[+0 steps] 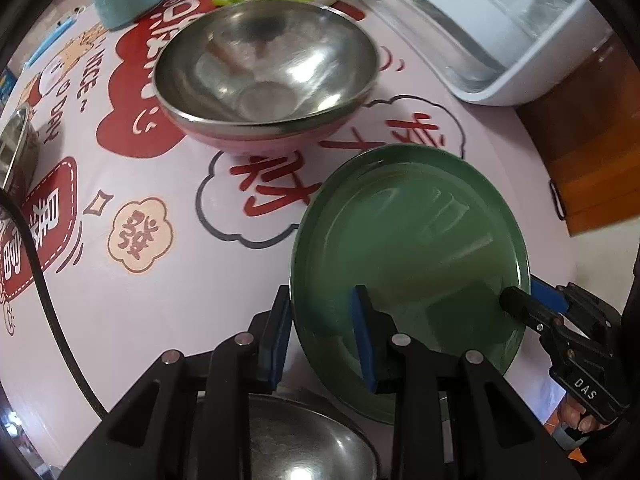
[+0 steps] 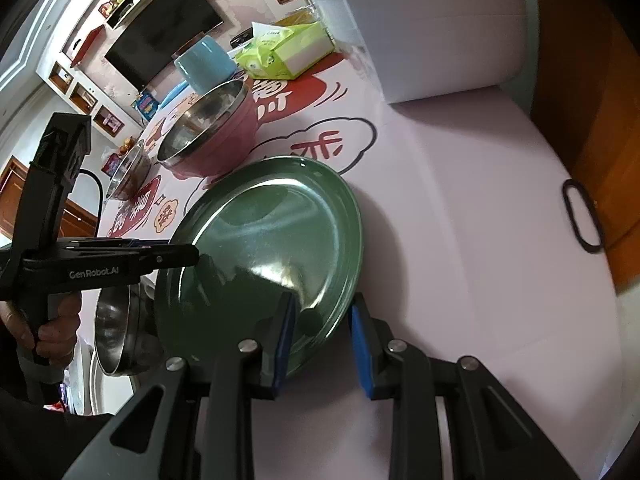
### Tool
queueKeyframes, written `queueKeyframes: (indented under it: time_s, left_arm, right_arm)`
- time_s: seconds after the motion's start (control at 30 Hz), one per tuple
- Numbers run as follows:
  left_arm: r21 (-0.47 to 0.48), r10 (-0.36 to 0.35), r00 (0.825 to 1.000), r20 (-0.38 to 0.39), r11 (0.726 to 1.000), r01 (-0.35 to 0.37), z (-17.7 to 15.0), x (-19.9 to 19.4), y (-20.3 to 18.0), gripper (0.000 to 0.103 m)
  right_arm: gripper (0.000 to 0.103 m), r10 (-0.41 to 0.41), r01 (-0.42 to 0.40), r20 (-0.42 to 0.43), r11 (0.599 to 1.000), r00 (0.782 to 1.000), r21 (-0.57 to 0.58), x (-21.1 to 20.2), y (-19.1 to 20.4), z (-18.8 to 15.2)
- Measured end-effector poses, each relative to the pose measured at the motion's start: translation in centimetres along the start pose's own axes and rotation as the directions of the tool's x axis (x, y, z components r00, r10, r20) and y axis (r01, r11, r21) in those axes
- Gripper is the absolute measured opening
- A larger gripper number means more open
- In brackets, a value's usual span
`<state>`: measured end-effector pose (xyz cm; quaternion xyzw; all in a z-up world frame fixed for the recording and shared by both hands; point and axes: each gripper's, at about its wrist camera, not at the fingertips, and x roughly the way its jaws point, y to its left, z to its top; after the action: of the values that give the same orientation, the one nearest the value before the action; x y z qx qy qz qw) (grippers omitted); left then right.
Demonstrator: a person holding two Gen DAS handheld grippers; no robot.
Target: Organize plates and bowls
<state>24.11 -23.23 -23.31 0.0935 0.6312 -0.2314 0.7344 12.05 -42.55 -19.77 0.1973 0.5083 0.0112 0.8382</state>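
L gripper (image 1: 324, 332) pinching green plate (image 1: 412, 248) rim, R gripper (image 2: 322, 338) opposite rim

At the bottom of my left wrist view, a shiny steel bowl (image 1: 304, 444) sits half hidden behind the gripper. At its left edge, a metal pot (image 1: 14, 148) is cut off.
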Motion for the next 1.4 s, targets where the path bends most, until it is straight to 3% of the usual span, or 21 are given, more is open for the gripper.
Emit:
queueKeyframes:
  time_s: [0.5,0.6,0.73,1.03,1.4]
  left_arm:
    - [0.067,-0.081,0.992,0.097,0.995,0.075,-2.8,-3.5,-4.1,0.028]
    - [0.074,-0.100,0.989,0.109,0.993,0.092,-3.8,-4.2,-4.5,0.024]
    - [0.047,-0.125,0.984,0.130,0.992,0.120,-5.0,-5.0,-4.8,0.018]
    - [-0.015,-0.149,0.967,0.208,0.988,0.155,-8.7,-7.7,-4.5,0.016]
    - [-0.125,-0.148,0.942,0.302,0.973,0.193,-13.9,-10.9,-1.8,0.015]
  right_arm:
    - [0.027,-0.062,0.059,0.089,0.997,0.994,0.040,-4.5,-1.6,-1.3]
    - [0.027,-0.074,0.068,0.111,0.996,0.991,0.053,-5.6,-1.9,-1.7]
    - [0.023,-0.075,0.067,0.149,0.996,0.986,0.058,-7.1,-2.0,-2.3]
    - [0.019,-0.049,0.048,0.188,0.999,0.981,0.013,-9.4,-0.5,-3.7]
    - [0.016,0.012,0.014,0.214,0.993,0.977,-0.120,-11.4,3.5,-5.1]
